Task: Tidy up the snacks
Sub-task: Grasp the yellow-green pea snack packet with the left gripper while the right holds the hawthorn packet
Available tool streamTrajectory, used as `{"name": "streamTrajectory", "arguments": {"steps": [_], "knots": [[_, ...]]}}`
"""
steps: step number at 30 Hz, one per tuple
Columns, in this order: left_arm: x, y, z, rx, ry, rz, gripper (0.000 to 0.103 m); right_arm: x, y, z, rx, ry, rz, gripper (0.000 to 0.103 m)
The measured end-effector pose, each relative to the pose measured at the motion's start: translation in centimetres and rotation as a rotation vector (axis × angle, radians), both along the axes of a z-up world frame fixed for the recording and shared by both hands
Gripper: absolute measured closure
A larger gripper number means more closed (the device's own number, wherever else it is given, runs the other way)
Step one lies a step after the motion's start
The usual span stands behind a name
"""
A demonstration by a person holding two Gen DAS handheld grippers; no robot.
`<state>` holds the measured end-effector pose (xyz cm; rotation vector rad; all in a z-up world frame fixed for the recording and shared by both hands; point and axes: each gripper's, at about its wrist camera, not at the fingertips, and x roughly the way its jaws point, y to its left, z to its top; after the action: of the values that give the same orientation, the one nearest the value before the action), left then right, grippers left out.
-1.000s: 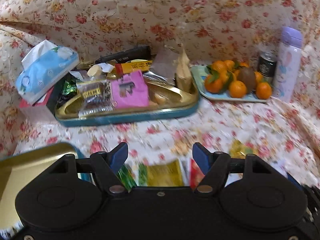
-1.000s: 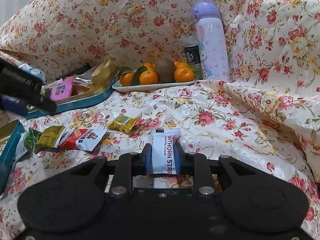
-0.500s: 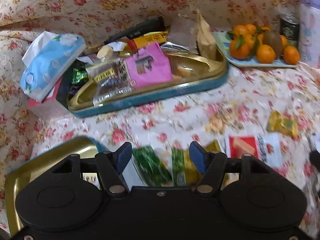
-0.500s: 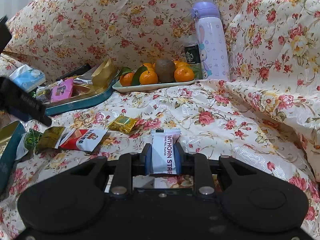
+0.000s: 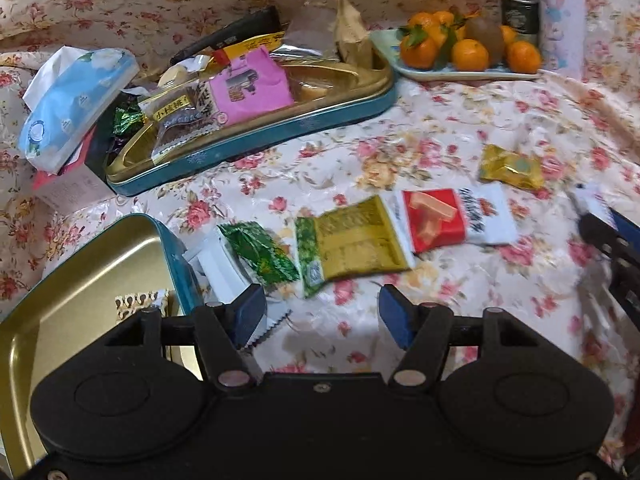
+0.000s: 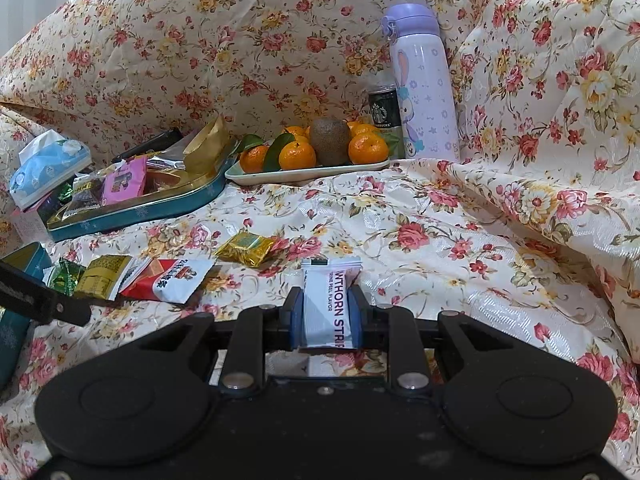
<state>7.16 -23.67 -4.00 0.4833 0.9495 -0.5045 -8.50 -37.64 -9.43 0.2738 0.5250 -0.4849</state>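
Several loose snacks lie in a row on the floral bedspread: a green wrapper [image 5: 256,254], a gold-green packet [image 5: 352,242], a red-and-white packet [image 5: 452,218] and a small gold packet [image 5: 510,166]. My left gripper [image 5: 322,308] hovers just in front of them, open, with only cloth between its pads. A white wrapper [image 5: 224,268] lies by its left finger. The gold tin [image 5: 80,280] at lower left holds one spotted sweet [image 5: 140,302]. My right gripper [image 6: 326,302] is shut on a white hawthorn strip packet [image 6: 328,280], held above the bedspread.
A second blue-rimmed tin [image 5: 260,136] farther back is piled with snacks. A tissue pack [image 5: 76,100] leans at its left. Behind stand a plate of mandarins [image 5: 472,74], a dark can [image 5: 520,10] and a purple bottle [image 5: 560,16]. Quilt folds rise at the right.
My left gripper has come down and tilted toward the loose snacks, which now lie just beyond its fingers, and its jaws have narrowed a little. The right gripper has kept still with its packet.
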Motion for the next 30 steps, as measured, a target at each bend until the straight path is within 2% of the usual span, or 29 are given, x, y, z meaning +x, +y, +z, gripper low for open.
{"name": "streamTrajectory", "arguments": {"steps": [8, 22, 30], "knots": [[2.1, -2.7, 0.9, -0.037, -0.057, -0.025, 0.037, 0.0, 0.0, 0.0, 0.003, -0.001, 0.000, 0.078], [3.0, -2.8, -0.6, -0.039, 0.009, -0.021, 0.038, -0.1, 0.0, 0.0, 0.007, -0.004, -0.001, 0.078], [3.4, -2.8, -0.9, -0.057, 0.016, -0.008, 0.037, -0.1, 0.0, 0.0, 0.008, -0.005, 0.000, 0.078]]}}
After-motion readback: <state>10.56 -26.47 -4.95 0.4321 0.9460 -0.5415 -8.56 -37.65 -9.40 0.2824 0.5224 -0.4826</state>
